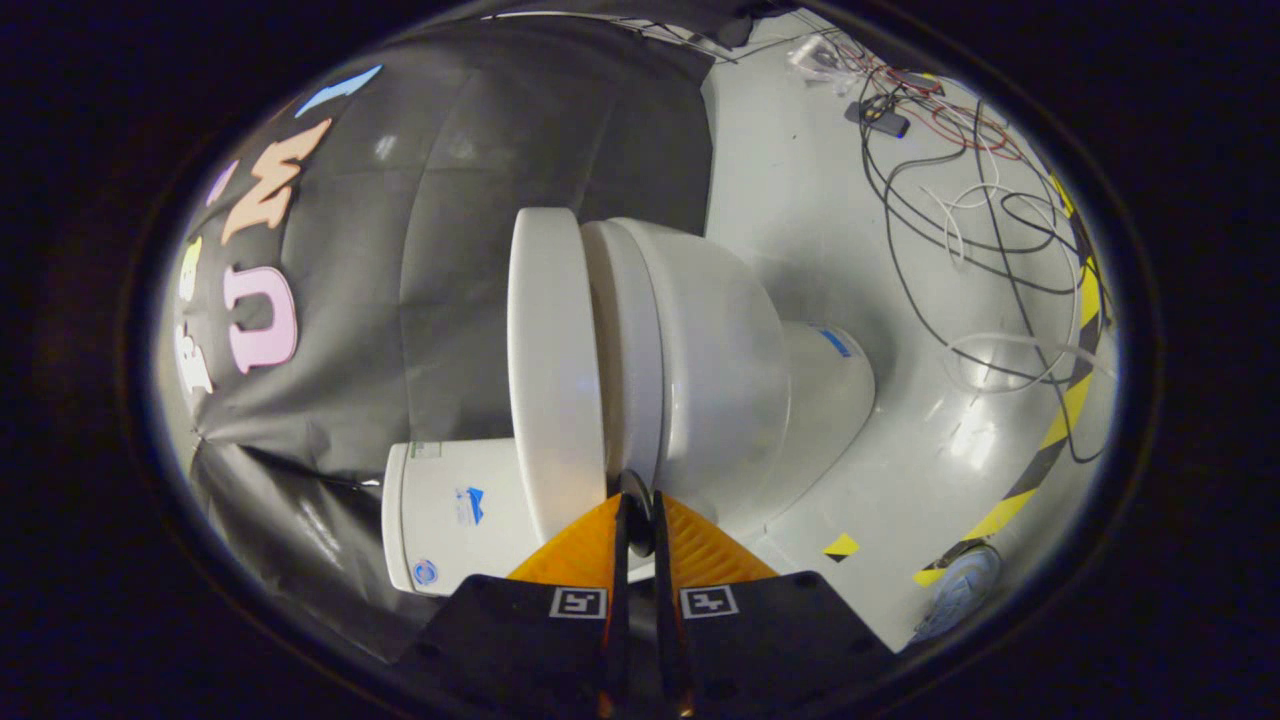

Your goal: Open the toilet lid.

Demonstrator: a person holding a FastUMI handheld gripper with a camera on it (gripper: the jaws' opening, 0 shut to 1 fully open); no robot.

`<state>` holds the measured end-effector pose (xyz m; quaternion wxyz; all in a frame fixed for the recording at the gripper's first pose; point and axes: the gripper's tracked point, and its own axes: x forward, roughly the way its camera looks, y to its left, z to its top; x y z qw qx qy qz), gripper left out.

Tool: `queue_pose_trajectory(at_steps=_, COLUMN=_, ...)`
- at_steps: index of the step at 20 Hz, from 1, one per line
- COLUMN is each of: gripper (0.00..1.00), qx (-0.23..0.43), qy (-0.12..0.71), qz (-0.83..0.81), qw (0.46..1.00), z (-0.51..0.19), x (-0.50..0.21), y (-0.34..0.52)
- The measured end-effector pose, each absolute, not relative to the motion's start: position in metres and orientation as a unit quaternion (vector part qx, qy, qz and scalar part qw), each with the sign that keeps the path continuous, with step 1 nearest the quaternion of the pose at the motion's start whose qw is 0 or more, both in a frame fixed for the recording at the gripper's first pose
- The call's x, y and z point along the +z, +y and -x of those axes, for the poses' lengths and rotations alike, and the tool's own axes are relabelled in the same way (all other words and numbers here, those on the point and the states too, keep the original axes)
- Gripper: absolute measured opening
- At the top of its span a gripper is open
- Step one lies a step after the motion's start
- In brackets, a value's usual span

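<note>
The view is rolled sideways, so the white toilet lies across it. Its lid (pixel 552 360) stands a narrow wedge apart from the seat (pixel 630 340), with the gap widest at the front end and closing toward the tank (pixel 455 510). The bowl (pixel 720 370) and pedestal (pixel 825 385) lie beyond the seat. My gripper (pixel 636 492) has its orange fingers (pixel 585 550) pressed almost together. Its tips sit at the seam between lid and seat, near the tank end. I see nothing held between them.
Black booth cloth (pixel 420 250) hangs behind the tank and lid. The pale floor (pixel 800 200) carries a tangle of black, white and red cables (pixel 980 220), yellow-black hazard tape (pixel 1060 420) and a small round object (pixel 965 575) by the tape.
</note>
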<state>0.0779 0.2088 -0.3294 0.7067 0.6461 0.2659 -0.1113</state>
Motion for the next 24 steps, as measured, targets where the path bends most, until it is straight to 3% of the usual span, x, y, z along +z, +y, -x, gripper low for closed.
queue_pose_trajectory(at_steps=8, gripper=0.11, qx=-0.189, qy=0.268, qz=-0.622, qw=0.712, z=-0.088, x=-0.325, y=0.189)
queue_pose_trajectory(at_steps=11, gripper=0.10, qx=-0.232, qy=0.283, qz=-0.539, qw=0.759, z=-0.080, x=-0.330, y=0.185)
queue_pose_trajectory(at_steps=16, gripper=0.09, qx=-0.195, qy=0.294, qz=-0.525, qw=0.774, z=-0.079, x=-0.322, y=0.188)
queue_pose_trajectory(at_steps=19, gripper=0.07, qx=-0.195, qy=0.282, qz=-0.554, qw=0.759, z=-0.087, x=-0.302, y=0.188)
queue_pose_trajectory(at_steps=23, gripper=0.07, qx=-0.196, qy=0.290, qz=-0.522, qw=0.777, z=-0.089, x=-0.292, y=0.189)
queue_pose_trajectory(at_steps=24, gripper=0.01, qx=-0.195, qy=0.288, qz=-0.522, qw=0.779, z=-0.088, x=-0.288, y=0.187)
